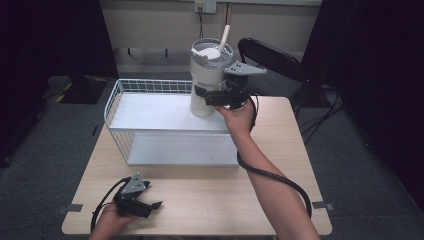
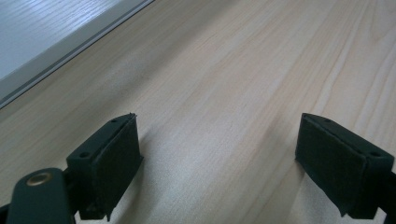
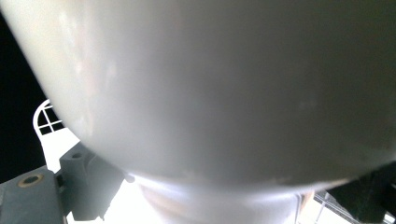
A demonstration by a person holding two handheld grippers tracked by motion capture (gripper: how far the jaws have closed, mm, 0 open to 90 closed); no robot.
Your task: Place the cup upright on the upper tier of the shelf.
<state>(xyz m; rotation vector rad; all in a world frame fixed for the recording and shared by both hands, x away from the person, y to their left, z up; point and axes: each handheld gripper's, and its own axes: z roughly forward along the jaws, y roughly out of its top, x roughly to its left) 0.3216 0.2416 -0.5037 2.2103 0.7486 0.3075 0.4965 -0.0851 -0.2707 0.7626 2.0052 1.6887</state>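
— Two grippers, and I'm only working one of them. The right gripper (image 1: 216, 98) is clamping the white tumbler (image 1: 206, 80) around its lower body, upper middle of the high view.

— Why so low on the cup?

— My guess is that the narrower lower part is fitting between the jaws, while the wide top would not. It is also keeping the lid and the straw (image 1: 224, 38) free. In the right gripper view the tumbler (image 3: 224, 84) is crowding the lens, its pale wall bulging over the narrower base, with one jaw block showing at the lower left and the other at the lower right.

— Is it standing on the shelf?

— It is upright over the right end of the white wire rack's (image 1: 150, 112) top shelf. Whether its foot is touching the shelf or hanging just above it, I cannot tell, because the gripper is hiding the bottom edge.

— And your other hand?

— I'm resting the left gripper (image 1: 150, 205) at the lower left of the high view, well apart from the rack. Its jaws are standing wide apart with nothing between them; the left gripper view is showing bare wood of the table (image 2: 233, 84) between the two pads, and the rack's base edge (image 2: 70, 42) at the upper left.

— Why park it there?

— I judge the tumbler is a one-handed job, so I'm keeping that side clear of the rack's front.
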